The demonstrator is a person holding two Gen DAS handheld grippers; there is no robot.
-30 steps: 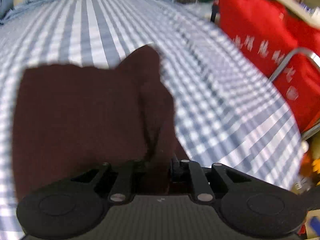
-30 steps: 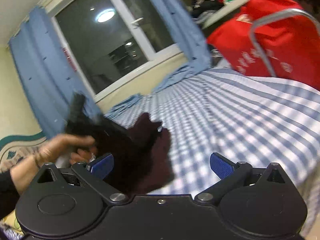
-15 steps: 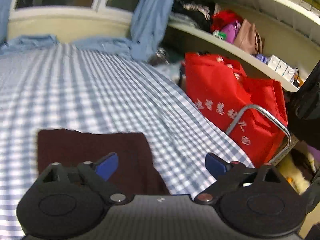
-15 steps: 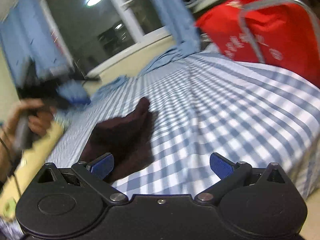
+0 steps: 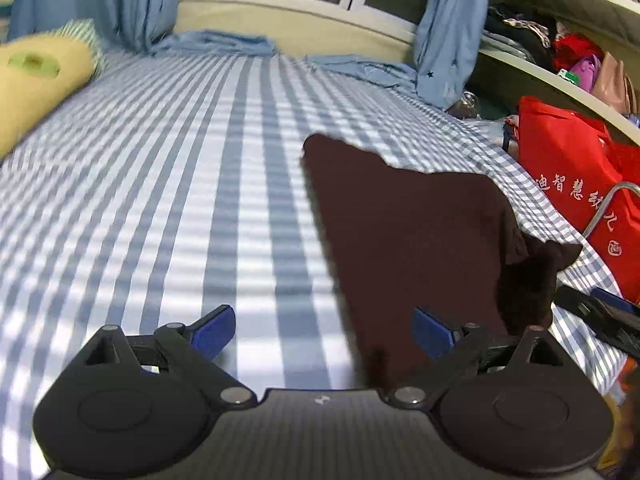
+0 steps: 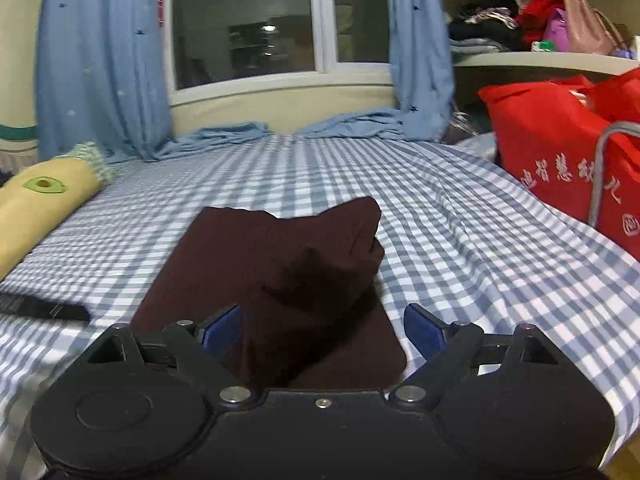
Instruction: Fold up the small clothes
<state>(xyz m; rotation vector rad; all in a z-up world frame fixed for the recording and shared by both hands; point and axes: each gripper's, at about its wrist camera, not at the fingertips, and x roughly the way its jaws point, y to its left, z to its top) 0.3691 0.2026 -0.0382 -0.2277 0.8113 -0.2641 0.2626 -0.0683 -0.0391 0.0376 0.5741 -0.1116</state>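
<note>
A dark maroon garment (image 5: 408,240) lies on the blue-and-white checked bed sheet (image 5: 180,184), partly folded, with a rumpled part at its right side. In the right wrist view the garment (image 6: 280,264) lies straight ahead with a raised fold on top. My left gripper (image 5: 324,332) is open and empty, to the left of the garment's near edge. My right gripper (image 6: 322,330) is open and empty, its jaws either side of the garment's near end. The right gripper's tip (image 5: 600,312) shows at the right edge of the left wrist view.
A yellow pillow (image 6: 40,200) lies at the left of the bed. A red bag (image 6: 560,160) with a metal frame stands by the bed's right edge. Blue curtains (image 6: 100,60) and a window are at the far end. Shelves (image 5: 560,40) hold clutter at right.
My left gripper has let go of the garment, opened and drawn back to the left. The garment now lies flat on the bed. My right gripper has swung to face it squarely.
</note>
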